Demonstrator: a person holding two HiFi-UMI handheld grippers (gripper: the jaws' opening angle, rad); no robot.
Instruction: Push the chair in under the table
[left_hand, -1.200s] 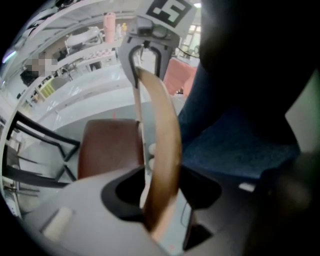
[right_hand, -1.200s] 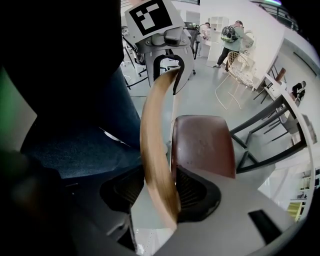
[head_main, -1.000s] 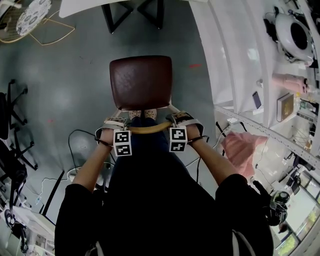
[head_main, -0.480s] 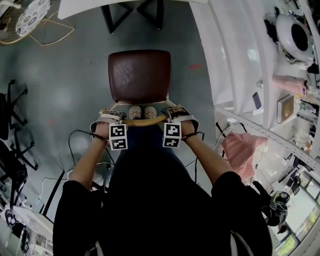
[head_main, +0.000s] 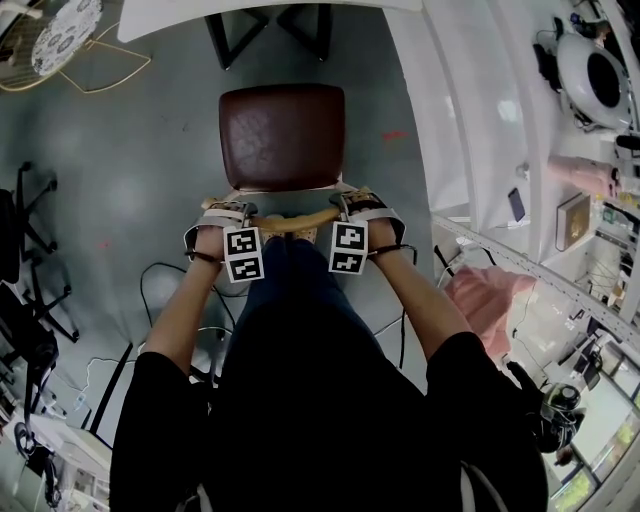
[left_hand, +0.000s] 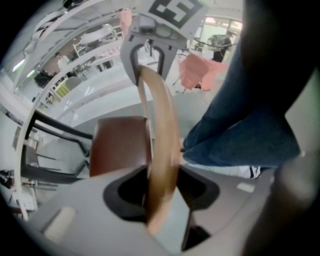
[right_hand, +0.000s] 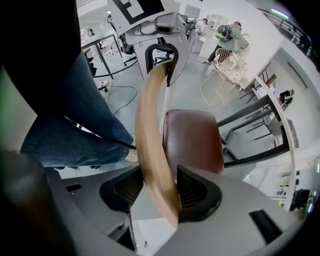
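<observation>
A chair with a dark red seat (head_main: 282, 135) and a curved wooden backrest (head_main: 295, 219) stands on the grey floor, its front close to the white table (head_main: 180, 12) at the top. My left gripper (head_main: 228, 215) holds the backrest's left end, its jaws opening slightly with the wood (left_hand: 160, 150) still between them. At the backrest's right end my right gripper (head_main: 358, 208) is shut on the wood (right_hand: 150, 150). Both grippers point down. Each gripper view shows the seat (right_hand: 192, 140) beyond the backrest.
Black table legs (head_main: 225, 35) stand ahead of the seat. White shelving (head_main: 470, 130) runs along the right, with a pink cloth (head_main: 480, 300) beside it. Cables (head_main: 160, 290) and a black office chair base (head_main: 30, 250) lie at the left. The person's jeans-clad legs (head_main: 300, 290) stand just behind the backrest.
The chair has slid forward toward the table, and both grippers have gone with it on the backrest.
</observation>
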